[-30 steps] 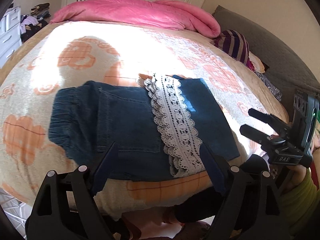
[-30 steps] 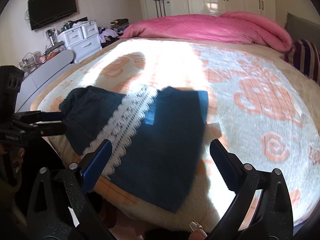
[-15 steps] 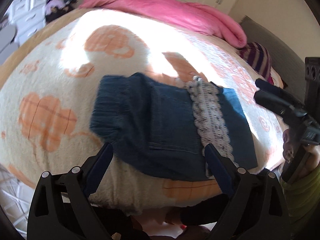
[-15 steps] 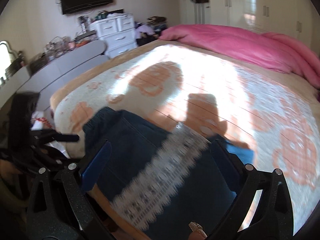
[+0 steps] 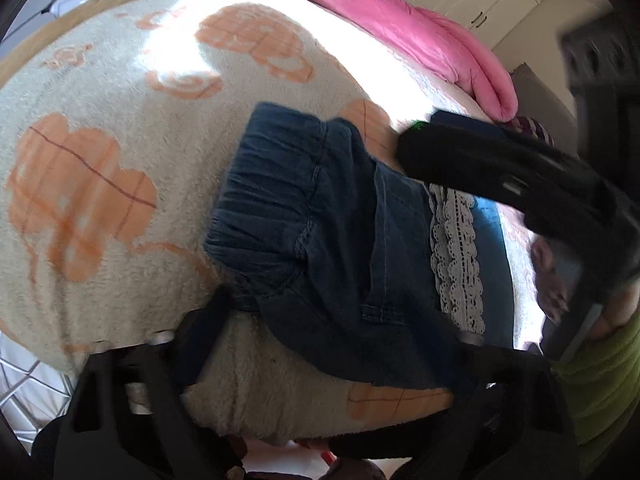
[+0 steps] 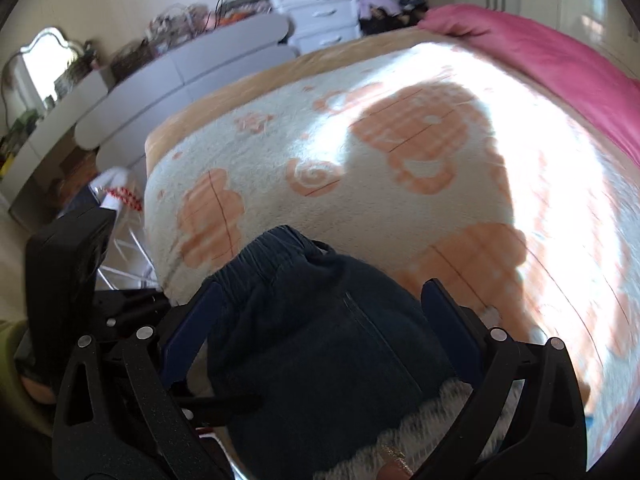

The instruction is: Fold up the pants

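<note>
Two hand-held grippers (image 5: 332, 344) (image 6: 320, 336) hovered w/ nothing gripped, left closing, right spread, over half-folded pants (image 5: 340, 240) on bed (image 5: 120, 160); final fold pending.

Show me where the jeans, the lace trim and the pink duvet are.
jeans (image 5: 320, 240): left wrist view, on the denim beside the elastic waistband.
lace trim (image 5: 460, 256): left wrist view, middle of the white band.
pink duvet (image 6: 540, 52): right wrist view, on its upper surface.

Right gripper (image 5: 520, 184) blurred, perhaps hiding part of the pants (image 5: 332, 240)
</note>
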Motion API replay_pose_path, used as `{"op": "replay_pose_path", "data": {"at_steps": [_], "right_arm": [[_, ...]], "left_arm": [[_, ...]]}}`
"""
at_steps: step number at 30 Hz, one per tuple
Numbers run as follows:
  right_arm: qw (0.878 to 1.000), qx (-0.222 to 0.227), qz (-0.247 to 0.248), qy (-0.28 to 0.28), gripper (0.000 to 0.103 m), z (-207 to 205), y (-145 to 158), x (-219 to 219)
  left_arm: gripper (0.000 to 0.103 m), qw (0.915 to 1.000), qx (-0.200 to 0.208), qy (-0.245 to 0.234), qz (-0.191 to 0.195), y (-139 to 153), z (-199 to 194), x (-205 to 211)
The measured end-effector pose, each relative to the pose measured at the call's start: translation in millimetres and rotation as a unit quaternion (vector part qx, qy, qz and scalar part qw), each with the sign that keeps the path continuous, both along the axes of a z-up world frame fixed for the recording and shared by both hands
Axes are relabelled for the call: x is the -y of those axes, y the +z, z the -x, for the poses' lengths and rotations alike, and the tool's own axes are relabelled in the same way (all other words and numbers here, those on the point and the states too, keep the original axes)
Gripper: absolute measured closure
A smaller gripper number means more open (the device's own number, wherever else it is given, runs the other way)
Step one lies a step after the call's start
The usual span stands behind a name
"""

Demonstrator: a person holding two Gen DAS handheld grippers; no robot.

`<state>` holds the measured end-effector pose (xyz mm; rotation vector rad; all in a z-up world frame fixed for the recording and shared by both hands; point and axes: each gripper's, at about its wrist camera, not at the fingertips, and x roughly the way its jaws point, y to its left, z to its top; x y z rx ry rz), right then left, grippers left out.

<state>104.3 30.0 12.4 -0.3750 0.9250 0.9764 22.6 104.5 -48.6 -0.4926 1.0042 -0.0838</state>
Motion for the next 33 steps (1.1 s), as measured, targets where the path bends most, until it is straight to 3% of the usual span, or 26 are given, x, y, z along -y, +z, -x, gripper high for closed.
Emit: {"op": "replay_pose_path", "data": {"at_steps": [3,7,9,11,17,23,33], "right_arm": [[0.999,-0.007,0.03,0.017,0.009,-8,-14,-17],[0.997,-0.041,0.053,0.033,0.009,-19,-32,-35],[0.996,-0.065,0.049,0.045,0.017,-21,-39,-41],[0.994,-0.082,0.043,0.059,0.042,-20,-46,-44],[0.992,-0.113,-0.026,0.043,0.073,-24,-40,-10],[0.984,-0.127,-0.125,0.014,0.074,-22,-11,57],[0.976,-0.106,-0.185,-0.045,0.073,-15,14,157]], "left_arm": [[0.032,1.0,0.003,-0.003,0.004,0,0,1],[0.033,1.0,0.004,-0.005,0.005,-2,0,1],[0.033,1.0,0.004,-0.005,0.005,-2,-1,1],[0.033,1.0,0.004,-0.004,0.002,-1,-1,2],[0.033,0.9995,0.026,-0.019,0.007,6,4,7],[0.033,0.9953,0.066,-0.07,0.012,28,9,33],[0.033,0.9851,0.095,-0.143,-0.006,57,-1,102]]}}
